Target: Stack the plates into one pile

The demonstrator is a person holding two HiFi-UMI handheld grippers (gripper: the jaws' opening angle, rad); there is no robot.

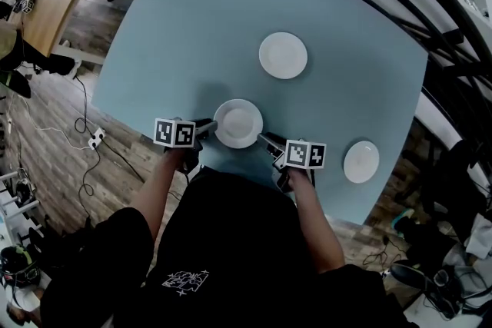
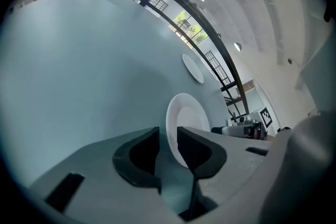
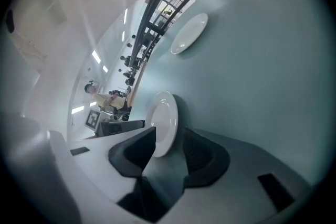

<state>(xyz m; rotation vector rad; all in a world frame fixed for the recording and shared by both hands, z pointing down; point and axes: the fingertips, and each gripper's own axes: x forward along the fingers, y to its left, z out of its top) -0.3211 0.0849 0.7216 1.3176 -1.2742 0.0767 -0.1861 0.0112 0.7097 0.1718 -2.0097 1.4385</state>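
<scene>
Nearest, at the bottom of the head view, we see the person's black shirt (image 1: 231, 242). Just above it, at centre frame, the left gripper (image 2: 168, 136) and right gripper (image 3: 167, 140) flank a white plate (image 1: 238, 123) lying on the pale blue table (image 1: 169, 27). Each gripper's jaws stand apart around that plate's rim, narrowly on the left and wider on the right. A second plate (image 1: 360, 161) lies at lower right near the table edge. A third plate (image 1: 283, 55) lies farther off, at upper centre.
</scene>
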